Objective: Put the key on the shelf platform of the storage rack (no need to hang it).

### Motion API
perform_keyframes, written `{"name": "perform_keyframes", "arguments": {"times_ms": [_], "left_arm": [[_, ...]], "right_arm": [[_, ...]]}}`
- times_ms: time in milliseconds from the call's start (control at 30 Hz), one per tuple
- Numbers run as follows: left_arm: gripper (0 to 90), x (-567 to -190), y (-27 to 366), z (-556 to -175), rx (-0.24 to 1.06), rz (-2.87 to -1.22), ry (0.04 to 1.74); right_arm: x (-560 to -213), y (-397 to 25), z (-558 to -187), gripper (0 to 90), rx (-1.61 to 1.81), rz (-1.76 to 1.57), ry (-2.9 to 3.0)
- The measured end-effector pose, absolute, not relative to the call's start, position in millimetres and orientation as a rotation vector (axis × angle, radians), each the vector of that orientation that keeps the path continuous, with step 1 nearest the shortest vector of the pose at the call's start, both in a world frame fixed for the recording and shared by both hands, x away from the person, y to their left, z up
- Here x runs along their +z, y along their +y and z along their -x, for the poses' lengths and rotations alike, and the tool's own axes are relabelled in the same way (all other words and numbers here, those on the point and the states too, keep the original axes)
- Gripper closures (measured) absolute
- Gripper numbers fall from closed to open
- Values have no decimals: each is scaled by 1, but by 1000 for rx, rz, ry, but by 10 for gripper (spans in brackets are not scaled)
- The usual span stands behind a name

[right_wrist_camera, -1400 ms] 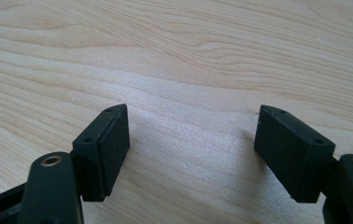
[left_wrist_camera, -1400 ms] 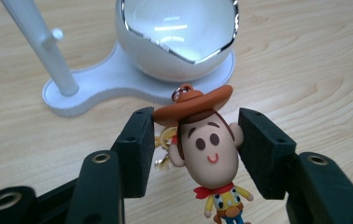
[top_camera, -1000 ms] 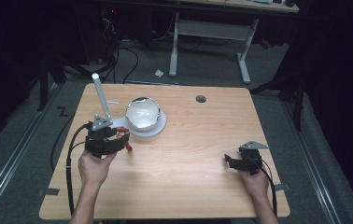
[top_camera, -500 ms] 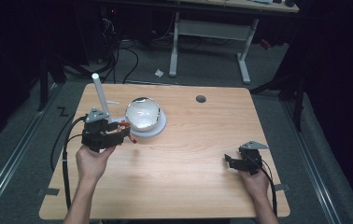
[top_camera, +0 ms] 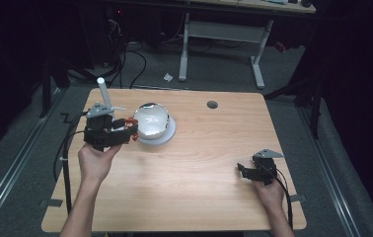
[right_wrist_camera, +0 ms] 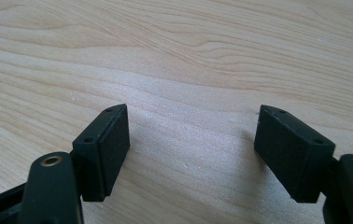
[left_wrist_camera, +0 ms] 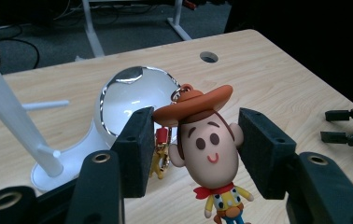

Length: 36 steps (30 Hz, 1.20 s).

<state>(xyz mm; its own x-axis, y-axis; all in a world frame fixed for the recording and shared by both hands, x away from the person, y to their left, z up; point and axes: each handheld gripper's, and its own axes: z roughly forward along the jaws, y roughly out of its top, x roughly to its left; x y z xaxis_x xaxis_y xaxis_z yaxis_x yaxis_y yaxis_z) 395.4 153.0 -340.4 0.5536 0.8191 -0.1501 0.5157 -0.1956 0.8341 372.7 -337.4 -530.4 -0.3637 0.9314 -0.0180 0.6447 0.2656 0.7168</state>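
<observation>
At the left side of the light wooden table [top_camera: 199,163] we are seeing the left gripper [top_camera: 128,132] raised in the person's left hand [top_camera: 95,160], just beside the white round-based stand with a glossy dome [top_camera: 151,121] and a thin white upright post [top_camera: 103,94]. In the left gripper view the small cowboy figure keychain with the orange-brown hat, big round head and yellow shirt [left_wrist_camera: 209,149] is sitting between the two black jaws, hat brim touching one pad [left_wrist_camera: 135,149], the other pad [left_wrist_camera: 261,149] pressing at the ear side, so we are reading it as pinched by the head, figure tilted. A small gold-and-red charm [left_wrist_camera: 160,151] is hanging by the ring behind the hat. The dome is showing right behind the figure, the post standing off to the side.

Near the right front corner, well apart from the stand, the right gripper [top_camera: 246,170] is resting low over the table in the right hand [top_camera: 268,192]. In the right gripper view its jaws are spread wide with bare wood grain [right_wrist_camera: 188,70] between them. A round cable hole [top_camera: 212,104] is sitting at the far edge of the table
</observation>
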Motion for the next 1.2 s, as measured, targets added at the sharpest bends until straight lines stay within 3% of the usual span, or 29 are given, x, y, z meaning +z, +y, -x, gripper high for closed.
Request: {"name": "perform_keyframes", "arguments": {"times_ms": [433, 1200], "left_arm": [[482, -325, 124, -426, 407, -1888, 1041], [481, -343, 107, -466, 426, -1930, 1067]], "right_arm": [[-530, -337, -373, 266, 873, -1424, 2103], [-530, -337, -373, 266, 875, -1422, 2105]]}}
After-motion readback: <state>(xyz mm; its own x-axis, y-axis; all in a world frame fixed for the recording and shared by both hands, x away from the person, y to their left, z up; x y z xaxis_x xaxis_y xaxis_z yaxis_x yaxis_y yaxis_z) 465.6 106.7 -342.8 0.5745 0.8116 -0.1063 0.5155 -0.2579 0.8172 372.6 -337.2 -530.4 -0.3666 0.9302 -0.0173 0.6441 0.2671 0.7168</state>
